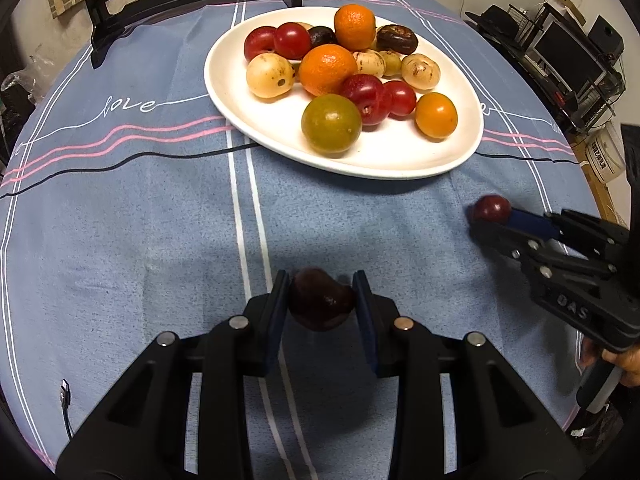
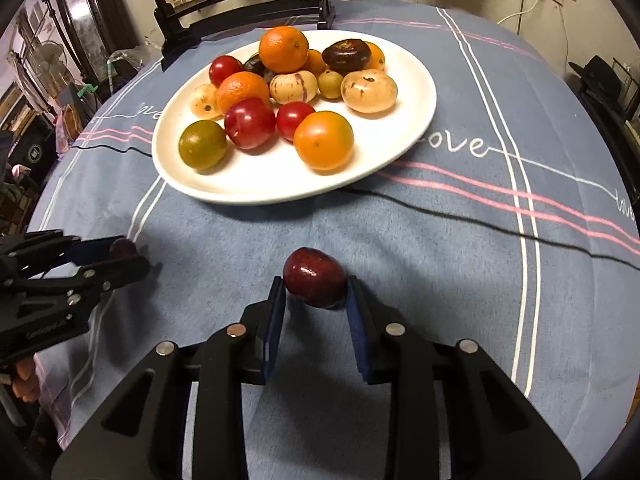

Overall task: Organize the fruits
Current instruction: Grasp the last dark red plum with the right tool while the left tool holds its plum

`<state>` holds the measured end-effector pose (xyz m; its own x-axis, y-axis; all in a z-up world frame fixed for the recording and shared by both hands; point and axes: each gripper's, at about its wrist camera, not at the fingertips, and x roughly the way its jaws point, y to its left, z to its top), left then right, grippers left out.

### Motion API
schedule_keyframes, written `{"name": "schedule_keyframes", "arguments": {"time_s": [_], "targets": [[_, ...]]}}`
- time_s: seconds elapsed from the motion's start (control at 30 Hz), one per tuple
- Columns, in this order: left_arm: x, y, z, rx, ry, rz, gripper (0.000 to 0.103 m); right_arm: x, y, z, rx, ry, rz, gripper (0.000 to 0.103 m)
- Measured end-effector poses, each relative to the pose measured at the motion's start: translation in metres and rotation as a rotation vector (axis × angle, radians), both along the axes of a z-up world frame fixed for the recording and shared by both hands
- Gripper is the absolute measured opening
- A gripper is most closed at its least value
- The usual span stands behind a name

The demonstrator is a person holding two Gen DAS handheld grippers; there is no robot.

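Left tool (image 1: pixel 320 300) pinching a dark plum (image 1: pixel 321 299) between its pads, right tool (image 2: pixel 316 284) gripping a red plum (image 2: pixel 315 277), both hovering over the worktop (image 1: pixel 140 220) near the white plate (image 1: pixel 256 120) holding fruit

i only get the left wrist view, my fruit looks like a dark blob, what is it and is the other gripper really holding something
Observer: The right gripper is shut on a glossy red plum, pinched between both pads above the cloth.
Operator: and the plate, anything hidden behind the top orange
Observer: On the white plate, another orange fruit sits behind the dark brown fruit, at the far edge of the pile.
Operator: what's past the table on my left
Observer: A standing fan is beside a dark cabinet there.
Operator: and my own fruit
Observer: From the right wrist view, the left gripper shows only a sliver of dark red fruit.
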<state>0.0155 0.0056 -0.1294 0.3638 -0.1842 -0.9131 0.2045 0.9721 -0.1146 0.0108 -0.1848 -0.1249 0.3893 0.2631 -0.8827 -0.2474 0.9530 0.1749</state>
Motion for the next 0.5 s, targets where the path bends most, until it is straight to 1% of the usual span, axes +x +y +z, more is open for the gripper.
{"name": "schedule_keyframes", "arguments": {"time_s": [0.13,0.2,0.37,0.5], "targets": [[0.0,-0.003,0.0,0.014,0.002,-0.008,0.033,-0.02,-0.005,0.006,0.047,0.015,-0.004,0.03],[0.001,-0.005,-0.001,0.03,0.006,-0.013,0.033,-0.031,-0.006,0.007,0.055,0.021,-0.002,0.031],[-0.001,-0.017,0.0,0.059,-0.001,-0.046,0.033,-0.044,-0.002,-0.001,0.059,0.056,-0.001,0.031],[-0.002,-0.02,0.003,0.065,-0.012,-0.061,0.033,-0.046,-0.003,0.002,0.075,0.06,-0.006,0.031]]}}
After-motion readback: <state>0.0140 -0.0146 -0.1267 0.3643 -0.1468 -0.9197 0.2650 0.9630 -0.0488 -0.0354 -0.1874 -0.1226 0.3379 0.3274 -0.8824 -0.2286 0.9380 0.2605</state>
